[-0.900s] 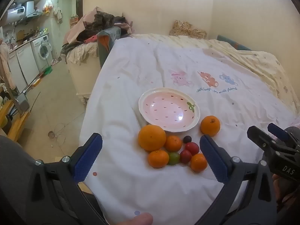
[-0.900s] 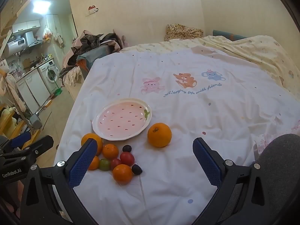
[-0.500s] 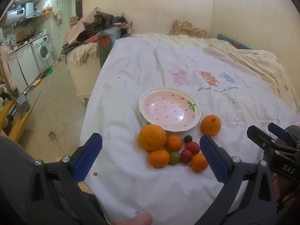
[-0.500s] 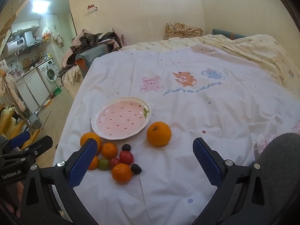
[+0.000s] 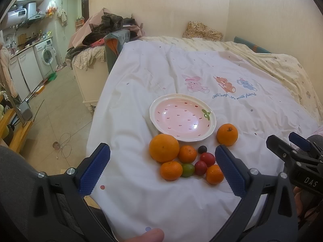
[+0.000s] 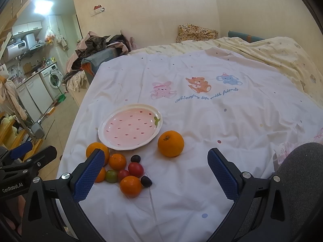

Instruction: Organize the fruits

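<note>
Bare pink plate (image 5: 177, 119) (fruit (image 5: 186, 159) beside)

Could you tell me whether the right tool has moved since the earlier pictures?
Yes, slightly: in its view the plate has drifted left, so the right tool has edged rightward.

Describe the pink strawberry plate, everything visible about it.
The plate is a shallow, glossy, ceramic-looking dish shaped like a strawberry: pink inside with small red seed marks, a cream scalloped rim and a green leaf on one edge. It is empty and lies flat on the white bedsheet. The largest orange sits right against its near rim; whether they touch is unclear. Neither gripper touches it.
</note>
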Motion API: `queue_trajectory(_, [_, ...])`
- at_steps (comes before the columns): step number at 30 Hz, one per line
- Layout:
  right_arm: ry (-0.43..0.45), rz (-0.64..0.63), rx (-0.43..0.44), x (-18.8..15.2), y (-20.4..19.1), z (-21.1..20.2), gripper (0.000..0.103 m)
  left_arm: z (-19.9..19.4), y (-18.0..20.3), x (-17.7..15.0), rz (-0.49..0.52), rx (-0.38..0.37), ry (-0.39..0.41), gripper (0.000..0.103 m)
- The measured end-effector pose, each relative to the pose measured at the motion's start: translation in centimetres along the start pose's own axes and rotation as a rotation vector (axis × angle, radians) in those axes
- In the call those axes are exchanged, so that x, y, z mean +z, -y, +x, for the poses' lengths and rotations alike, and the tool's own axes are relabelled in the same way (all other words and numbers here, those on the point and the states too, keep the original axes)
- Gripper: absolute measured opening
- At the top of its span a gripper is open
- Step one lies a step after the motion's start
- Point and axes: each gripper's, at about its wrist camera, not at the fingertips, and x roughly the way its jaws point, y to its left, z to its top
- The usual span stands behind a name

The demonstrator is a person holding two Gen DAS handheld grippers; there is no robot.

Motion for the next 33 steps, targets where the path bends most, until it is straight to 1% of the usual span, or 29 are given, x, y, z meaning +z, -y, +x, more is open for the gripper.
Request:
queue_trajectory(10, [-0.003, 0.003, 0.0, 0.06, -0.01, -0.04, 0.103, -0.02, 0.02, 0.02, 0.0, 0.001, 0.0, 0.102])
queue_trajectory(13, [0.0, 0.003, 0.0, 0.07, 0.03, -0.09, 0.103, -0.28, -0.54, 0.13, 0.005, 0.0, 0.001, 0.102])
queue_trajectory(33, [-0.003, 0.003, 0.007, 0.08, -0.03, -0.06, 0.103, -0.26, -0.2, -0.09, 0.006, 0.001, 0.003, 0.102])
